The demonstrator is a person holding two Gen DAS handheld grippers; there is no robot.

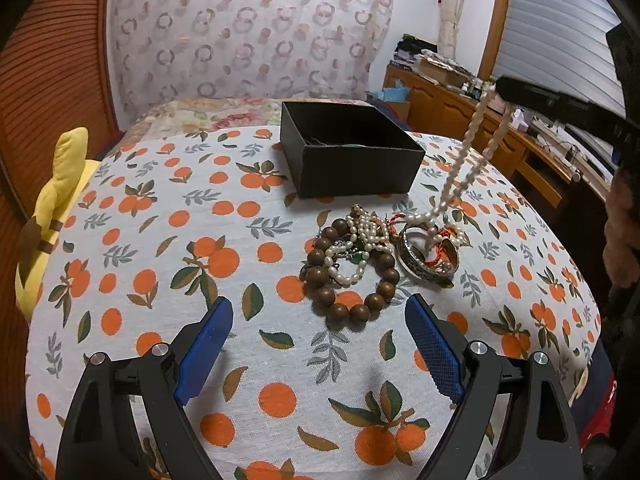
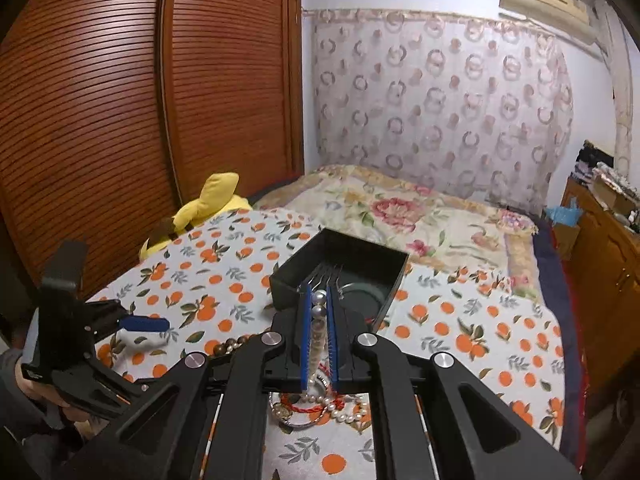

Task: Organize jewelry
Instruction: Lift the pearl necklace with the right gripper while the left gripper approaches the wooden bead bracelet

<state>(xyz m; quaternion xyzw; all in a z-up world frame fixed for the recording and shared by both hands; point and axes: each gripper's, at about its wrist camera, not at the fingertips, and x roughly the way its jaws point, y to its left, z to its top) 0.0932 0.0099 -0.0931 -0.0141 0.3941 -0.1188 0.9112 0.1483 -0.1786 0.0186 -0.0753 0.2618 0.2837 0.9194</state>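
A pile of jewelry lies on the orange-print tablecloth [image 1: 160, 248]: a brown wooden bead bracelet [image 1: 352, 280], small pearl strands [image 1: 360, 236] and a silver bangle [image 1: 426, 256]. A black open box [image 1: 348, 152] stands behind the pile; it also shows in the right wrist view [image 2: 340, 268]. My right gripper [image 2: 319, 300] is shut on a pearl necklace [image 1: 468, 156], held up so its loop hangs down onto the bangle. My left gripper [image 1: 320, 320] is open and empty, low over the cloth just in front of the wooden bracelet.
A yellow plush toy [image 1: 52, 208] sits at the table's left edge. A bed with a floral cover [image 2: 400, 208] lies behind the table. A wooden dresser [image 1: 480, 120] stands at the right, a slatted wardrobe [image 2: 120, 100] at the left.
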